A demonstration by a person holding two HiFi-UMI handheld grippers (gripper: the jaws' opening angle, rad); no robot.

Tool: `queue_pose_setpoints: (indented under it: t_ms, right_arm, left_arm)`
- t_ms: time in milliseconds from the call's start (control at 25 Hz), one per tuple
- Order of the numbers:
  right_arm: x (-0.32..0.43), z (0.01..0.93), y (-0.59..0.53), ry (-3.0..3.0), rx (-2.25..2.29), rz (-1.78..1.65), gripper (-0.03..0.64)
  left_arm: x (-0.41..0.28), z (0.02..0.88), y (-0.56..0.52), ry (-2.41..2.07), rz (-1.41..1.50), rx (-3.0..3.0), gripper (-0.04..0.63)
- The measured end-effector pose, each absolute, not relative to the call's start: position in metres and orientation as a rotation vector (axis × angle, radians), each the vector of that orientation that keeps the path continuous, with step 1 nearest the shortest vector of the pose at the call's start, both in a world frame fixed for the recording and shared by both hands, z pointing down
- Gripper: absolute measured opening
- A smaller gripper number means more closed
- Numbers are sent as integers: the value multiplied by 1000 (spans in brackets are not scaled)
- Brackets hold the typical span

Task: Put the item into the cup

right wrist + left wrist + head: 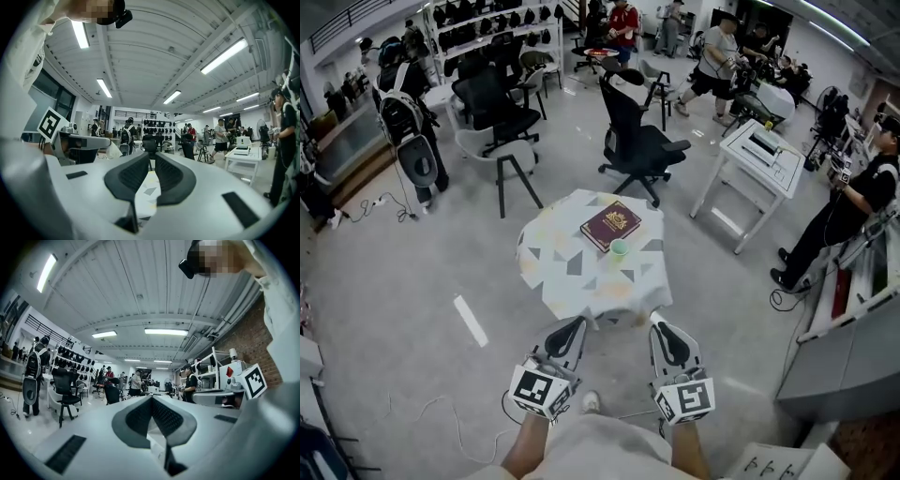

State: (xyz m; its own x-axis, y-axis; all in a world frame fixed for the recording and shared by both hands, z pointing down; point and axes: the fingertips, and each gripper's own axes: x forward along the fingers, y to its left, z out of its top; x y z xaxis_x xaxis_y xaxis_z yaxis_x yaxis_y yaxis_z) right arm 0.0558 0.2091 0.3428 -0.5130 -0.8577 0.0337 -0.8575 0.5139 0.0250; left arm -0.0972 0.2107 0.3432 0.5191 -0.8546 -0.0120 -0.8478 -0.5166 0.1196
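**Both grippers held low, short of the table**

The left gripper [574, 326] and right gripper [663, 326] sit side by side at the bottom centre of the head view, close to the body and pointing at the table [572, 281]. The left one's ribbed black pads meet at the tips with nothing between them. The right one's stand a narrow slit apart, also empty.

The small table wears a pale cloth printed with grey triangles. On it lies a dark red book [610, 225], with a little green cup [619, 247] just beside its near edge. Around it are grey floor and black office chairs.
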Motion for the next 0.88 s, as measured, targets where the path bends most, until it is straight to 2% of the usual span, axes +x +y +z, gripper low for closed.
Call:
queue_pose_setpoints:
  t_ms: [880]
  right_arm:
    - [21, 346, 154, -2705, 1490, -22, 49]
  left_arm:
    - [-123, 346, 155, -1487, -117, 2647, 9]
